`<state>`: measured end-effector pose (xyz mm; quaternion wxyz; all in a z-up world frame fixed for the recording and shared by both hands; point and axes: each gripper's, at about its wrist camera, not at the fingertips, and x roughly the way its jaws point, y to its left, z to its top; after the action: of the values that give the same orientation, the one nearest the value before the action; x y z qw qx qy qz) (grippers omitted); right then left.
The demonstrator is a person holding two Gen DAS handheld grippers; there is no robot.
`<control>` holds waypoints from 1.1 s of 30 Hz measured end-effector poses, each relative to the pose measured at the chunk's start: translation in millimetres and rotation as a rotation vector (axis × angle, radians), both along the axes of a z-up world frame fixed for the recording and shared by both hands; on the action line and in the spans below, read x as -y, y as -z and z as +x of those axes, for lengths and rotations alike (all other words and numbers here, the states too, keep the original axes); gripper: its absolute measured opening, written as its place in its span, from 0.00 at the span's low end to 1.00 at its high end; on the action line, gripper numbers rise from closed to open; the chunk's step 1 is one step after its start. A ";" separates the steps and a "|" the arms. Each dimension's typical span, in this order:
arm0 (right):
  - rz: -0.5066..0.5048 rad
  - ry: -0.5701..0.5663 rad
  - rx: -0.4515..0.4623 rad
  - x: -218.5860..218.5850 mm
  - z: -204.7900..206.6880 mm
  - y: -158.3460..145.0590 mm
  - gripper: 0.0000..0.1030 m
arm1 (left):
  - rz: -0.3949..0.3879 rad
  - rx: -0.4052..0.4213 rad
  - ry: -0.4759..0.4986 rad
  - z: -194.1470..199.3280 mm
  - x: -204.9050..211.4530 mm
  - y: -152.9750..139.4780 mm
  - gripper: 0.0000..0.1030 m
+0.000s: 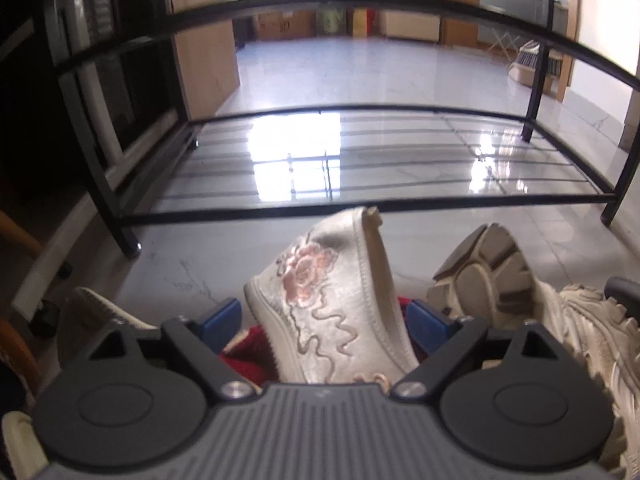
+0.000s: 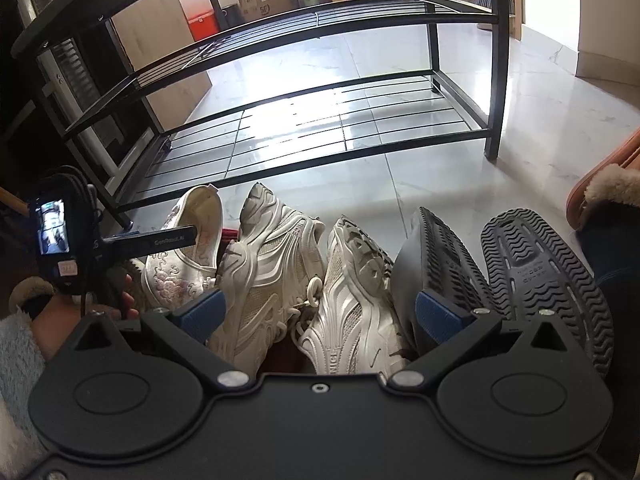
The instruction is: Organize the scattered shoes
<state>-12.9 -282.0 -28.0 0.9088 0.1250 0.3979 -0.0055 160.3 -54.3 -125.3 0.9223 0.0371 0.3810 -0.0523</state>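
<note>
- Across the upper half of both views stood a black metal rack (image 2: 280, 140); its wire shelves (image 1: 360, 160) held no shoes, and bright floor tiles (image 1: 340, 72) showed through the bars.
- Low in the left wrist view, the left gripper (image 1: 326, 320) had its blue-padded fingers (image 1: 220, 318) spread apart, one on each side of a white embroidered slipper (image 1: 332, 304); whether the pads touched it I could not tell.
- That slipper stood tilted, toe up, a pink flower stitched on its side, over something red (image 1: 248, 354) beneath it.
- At the lower right of the same view, a cream sneaker (image 1: 492, 276) lay with its sole turned toward the camera.
- Low in the right wrist view, the right gripper (image 2: 320, 312) had its fingers (image 2: 204, 312) wide apart over two cream sneakers (image 2: 276, 264) lying side by side on the floor just in front of the rack; it gripped nothing.
- Right of them in that view, two black soles (image 2: 540, 276) faced up, one leaning on the sneaker beside it.
- At the left of that view, the left gripper's finger reached to the slipper (image 2: 188, 248), with a hand (image 2: 80, 316) and fuzzy sleeve (image 2: 20, 352) at the lower left.
- At the right edge sat a fur-lined orange shoe (image 2: 608, 188).
</note>
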 end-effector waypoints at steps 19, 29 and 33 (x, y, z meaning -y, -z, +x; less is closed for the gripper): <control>0.024 0.021 0.022 9.4 -8.1 -2.6 1.00 | 0.009 0.029 -0.015 -1.2 -1.4 8.3 0.45; 0.040 0.033 0.046 14.4 -14.2 -12.3 1.00 | -0.051 0.065 -0.005 -23.1 -13.6 -13.5 0.27; 0.038 0.042 0.065 16.2 -20.1 -20.1 1.00 | -0.070 0.078 0.006 -40.4 -17.0 -27.4 0.19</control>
<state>-33.0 -298.2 -7.9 0.9185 0.1507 0.3654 -0.0129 119.9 -37.3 -97.9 0.9371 0.0079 0.3425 -0.0670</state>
